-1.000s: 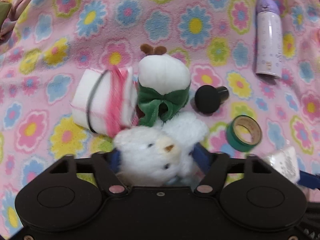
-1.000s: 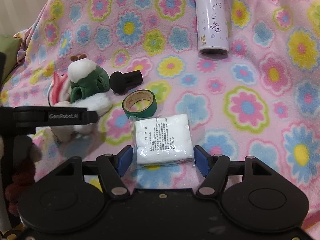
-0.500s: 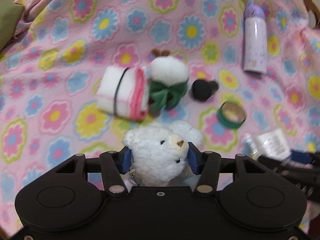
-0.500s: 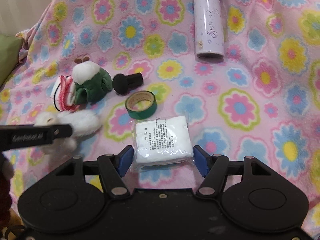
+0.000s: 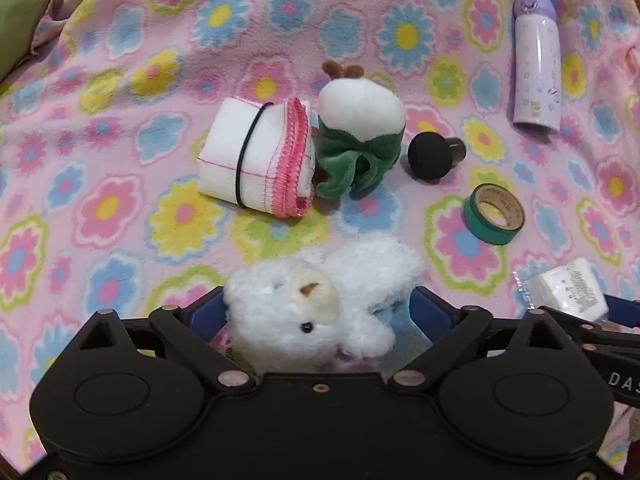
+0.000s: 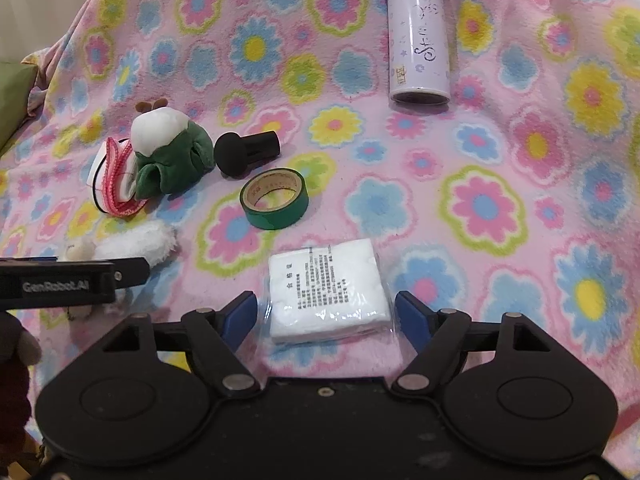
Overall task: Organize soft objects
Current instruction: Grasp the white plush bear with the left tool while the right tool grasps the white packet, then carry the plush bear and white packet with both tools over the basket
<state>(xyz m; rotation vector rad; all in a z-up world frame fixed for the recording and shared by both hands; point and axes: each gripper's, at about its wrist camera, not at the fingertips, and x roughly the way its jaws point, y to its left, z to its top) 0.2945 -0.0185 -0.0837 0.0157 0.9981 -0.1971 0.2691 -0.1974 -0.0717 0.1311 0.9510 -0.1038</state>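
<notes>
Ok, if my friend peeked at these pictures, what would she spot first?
Probably the fluffy white teddy bear lying between the left tool's open fingers, on the pink flowered blanket. Next, the white plush with a green bow beside a folded white cloth, and the wrapped white packet at the right tool.

Fluffy white teddy bear (image 5: 316, 304), sideways on blanket
</notes>
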